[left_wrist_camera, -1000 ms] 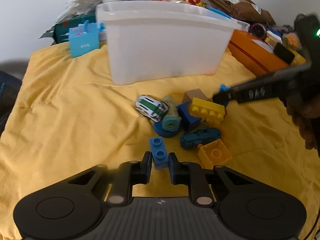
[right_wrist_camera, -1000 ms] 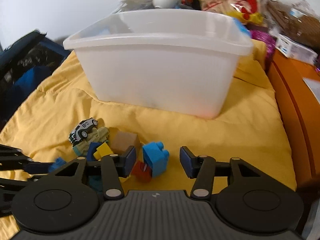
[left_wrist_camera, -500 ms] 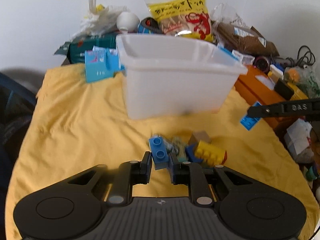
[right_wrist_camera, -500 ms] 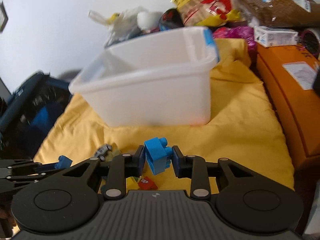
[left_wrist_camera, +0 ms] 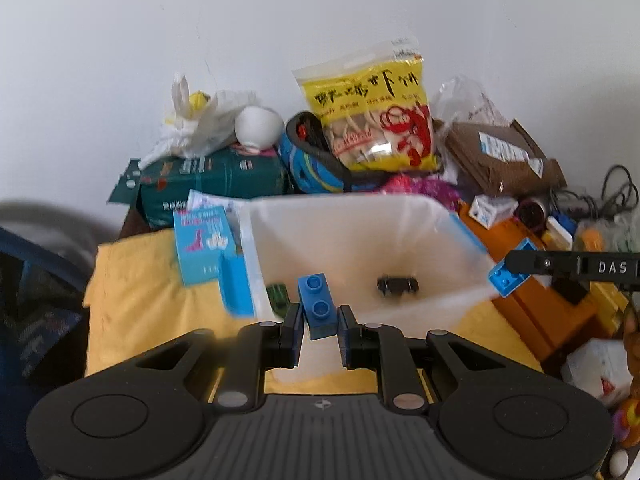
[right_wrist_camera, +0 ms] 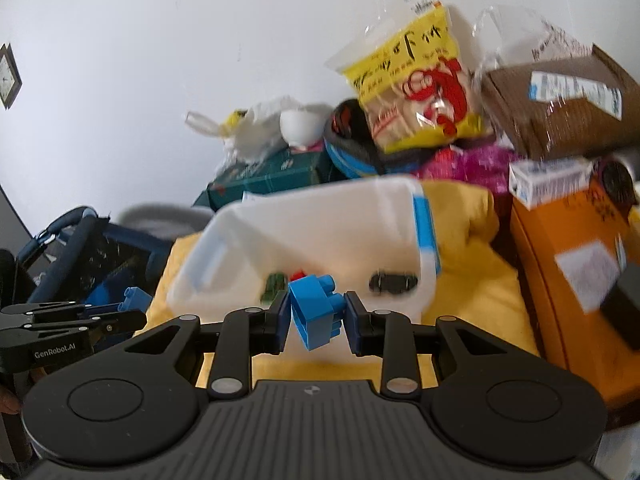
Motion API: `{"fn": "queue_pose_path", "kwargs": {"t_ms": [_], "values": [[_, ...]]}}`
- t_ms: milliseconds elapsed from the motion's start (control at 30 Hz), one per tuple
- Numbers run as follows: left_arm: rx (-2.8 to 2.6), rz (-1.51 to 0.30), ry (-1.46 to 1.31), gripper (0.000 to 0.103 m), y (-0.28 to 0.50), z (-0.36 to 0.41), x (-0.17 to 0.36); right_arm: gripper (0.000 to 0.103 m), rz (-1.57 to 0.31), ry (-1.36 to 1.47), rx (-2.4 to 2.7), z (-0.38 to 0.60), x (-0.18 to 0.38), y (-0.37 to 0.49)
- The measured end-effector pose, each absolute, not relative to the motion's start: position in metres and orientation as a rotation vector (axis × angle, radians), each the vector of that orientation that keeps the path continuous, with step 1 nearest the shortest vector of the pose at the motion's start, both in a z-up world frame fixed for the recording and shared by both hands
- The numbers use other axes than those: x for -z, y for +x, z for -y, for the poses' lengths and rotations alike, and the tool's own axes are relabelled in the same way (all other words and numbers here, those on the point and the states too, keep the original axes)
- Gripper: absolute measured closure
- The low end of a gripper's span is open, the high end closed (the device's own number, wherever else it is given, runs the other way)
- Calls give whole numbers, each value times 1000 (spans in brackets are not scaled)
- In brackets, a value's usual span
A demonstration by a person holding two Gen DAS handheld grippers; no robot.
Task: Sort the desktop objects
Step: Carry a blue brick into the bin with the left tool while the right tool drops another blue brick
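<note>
Nearest the left wrist camera, the left gripper [left_wrist_camera: 319,322] pinches a dark blue two-stud brick [left_wrist_camera: 317,305] between its pads, studs facing the lens, so the flat sides take the squeeze. The right gripper [right_wrist_camera: 317,317] likewise clamps a lighter blue brick [right_wrist_camera: 316,312], tilted, with its studs turned toward the right pad — a skewed hold that looks less secure, though it need only last until release. Both bricks hang at or just over the near rim of the white plastic bin [left_wrist_camera: 460,304], which I judge to be the sorting target; the yellow cloth [left_wrist_camera: 120,280] shows beneath and on both sides. Inside the bin lie a small black toy car [left_wrist_camera: 398,283], a green toy [left_wrist_camera: 279,295] and, in the right view, something red [right_wrist_camera: 297,275], so a few items are already sorted. The floor of the bin has open room in the middle for both drops. In the left view the right gripper enters from the side near the bin's right corner, well apart from the left one — they should not collide if each opens where it is. A turquoise box [left_wrist_camera: 202,246] stands just beside the bin's left wall and an orange box [right_wrist_camera: 560,280] lies to its right. Beyond the far rim, a yellow snack bag [left_wrist_camera: 372,120] and other clutter pile against the wall.
</note>
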State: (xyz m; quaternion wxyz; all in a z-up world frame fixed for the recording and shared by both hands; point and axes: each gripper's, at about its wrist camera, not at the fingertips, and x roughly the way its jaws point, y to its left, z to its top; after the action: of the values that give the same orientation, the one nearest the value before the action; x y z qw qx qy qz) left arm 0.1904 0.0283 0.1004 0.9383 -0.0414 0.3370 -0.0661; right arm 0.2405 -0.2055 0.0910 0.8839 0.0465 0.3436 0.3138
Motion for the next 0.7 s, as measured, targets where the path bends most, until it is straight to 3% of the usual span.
{"fn": "queue_pose_path", "kwargs": {"t_ms": [533, 567, 633, 667, 700], "values": [[143, -773, -90, 81, 258, -25, -116, 71, -782, -3, -610, 164, -105, 287], [143, -775, -88, 80, 260, -24, -117, 71, -787, -7, -607, 162, -105, 290], [131, -774, -84, 58, 265, -23, -116, 67, -800, -19, -592, 158, -103, 296], [107, -762, -78, 53, 265, -23, -115, 62, -801, -28, -581, 156, -101, 299], [83, -749, -70, 52, 264, -23, -115, 50, -797, -37, -571, 155, -100, 301]]}}
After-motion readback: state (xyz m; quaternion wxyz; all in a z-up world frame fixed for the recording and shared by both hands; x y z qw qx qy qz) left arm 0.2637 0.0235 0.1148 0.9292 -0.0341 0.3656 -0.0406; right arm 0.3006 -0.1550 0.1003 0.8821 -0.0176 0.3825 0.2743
